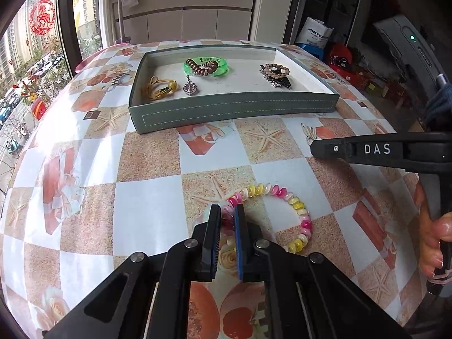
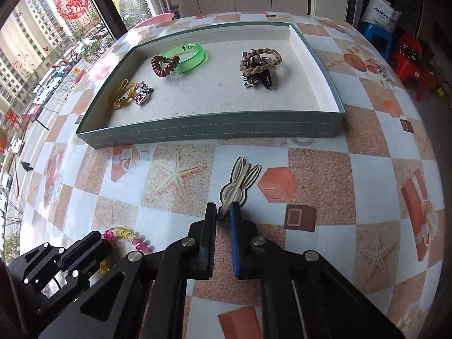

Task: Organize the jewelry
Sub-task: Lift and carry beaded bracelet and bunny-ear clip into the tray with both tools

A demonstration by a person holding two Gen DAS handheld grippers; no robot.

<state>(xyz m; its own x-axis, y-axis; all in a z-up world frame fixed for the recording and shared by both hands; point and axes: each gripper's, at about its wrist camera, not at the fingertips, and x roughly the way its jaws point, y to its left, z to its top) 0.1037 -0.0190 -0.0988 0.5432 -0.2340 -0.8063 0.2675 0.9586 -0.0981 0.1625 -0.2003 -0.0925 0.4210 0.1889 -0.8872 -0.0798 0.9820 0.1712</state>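
A pink, yellow and white spiral hair tie (image 1: 285,197) lies on the table. My left gripper (image 1: 227,214) is shut on its left side; the tie also shows in the right wrist view (image 2: 127,236). A cream rabbit-shaped hair clip (image 2: 240,182) lies flat on the table. My right gripper (image 2: 224,212) is shut on its near end. The grey-green tray (image 2: 214,132) behind holds a green bangle (image 2: 192,55), a brown spiral tie (image 2: 163,66), a yellow cord (image 2: 123,96), a silver pendant (image 2: 142,96) and a braided band on dark clips (image 2: 260,66).
The round table has a checked starfish-pattern cloth (image 1: 147,203). A window (image 1: 28,56) is at the left. Red and blue stools (image 2: 406,56) and a white bag (image 2: 380,14) stand beyond the table's right edge. My right gripper's arm (image 1: 378,149) crosses the left view.
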